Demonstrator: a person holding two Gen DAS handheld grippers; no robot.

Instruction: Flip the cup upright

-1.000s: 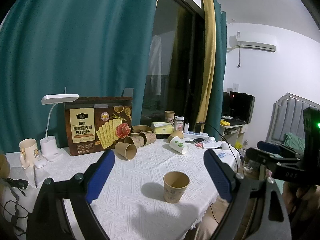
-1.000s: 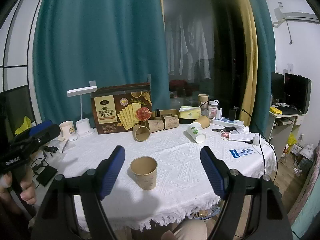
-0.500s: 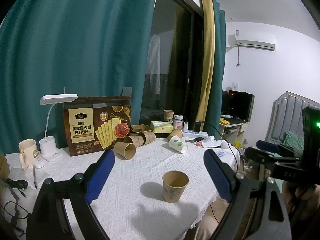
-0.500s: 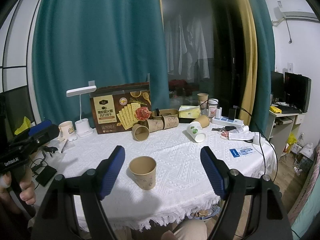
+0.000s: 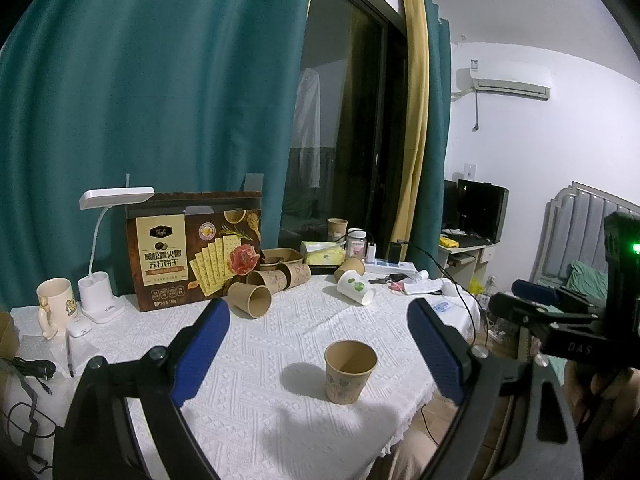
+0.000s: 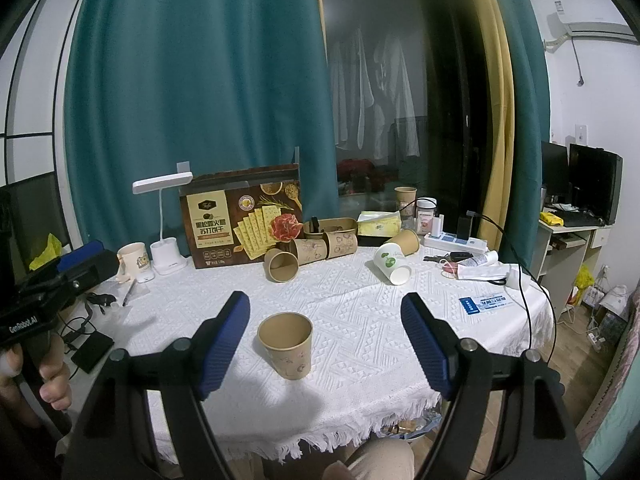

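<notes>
Cup [image 5: 351, 371], brown paper, left view: we find it upright on the tablecloth [image 5: 280, 344], mouth up, ahead of our left gripper [image 5: 320, 354], whose jaws stand wide apart and empty.

Right view: the same cup [image 6: 286, 345] stands nearer the left finger of our right gripper [image 6: 324, 340], jaws likewise wide and empty. We judge it light, thin-walled, easily crushed; grip the mid-wall gently.

Each camera sat on a hand-held gripper, looking forward between its fingers, slightly downward, from the counter's [image 5: 256, 364] near edge. Both views shared the upright paper cup [image 5: 350, 371] [image 6: 285, 344] nearby and teal curtain [image 5: 160, 80] [image 6: 200, 80] behind.
</notes>
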